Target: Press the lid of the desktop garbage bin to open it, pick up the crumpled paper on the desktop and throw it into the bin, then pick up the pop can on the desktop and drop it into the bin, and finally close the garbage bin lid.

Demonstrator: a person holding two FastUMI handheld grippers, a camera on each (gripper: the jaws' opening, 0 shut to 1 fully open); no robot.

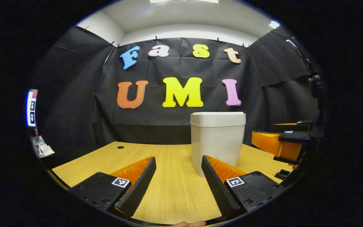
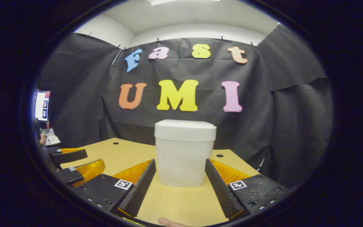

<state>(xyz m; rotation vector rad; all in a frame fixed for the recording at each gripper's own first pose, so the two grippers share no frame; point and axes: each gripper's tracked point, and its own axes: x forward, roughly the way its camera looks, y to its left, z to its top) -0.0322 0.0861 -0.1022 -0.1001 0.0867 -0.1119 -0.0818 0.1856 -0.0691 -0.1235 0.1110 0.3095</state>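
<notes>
The white plastic lidded garbage bin (image 2: 185, 153) stands upright on the pale wooden desk (image 1: 169, 189) with its lid down, so pressing that lid looks like the step in hand. The right tool (image 2: 179, 182) is held level and faces the bin head-on, fingers spread wide and empty, the bin just ahead between them. The left tool (image 1: 177, 179) also gapes empty, the bin ahead and slightly to its right
</notes>
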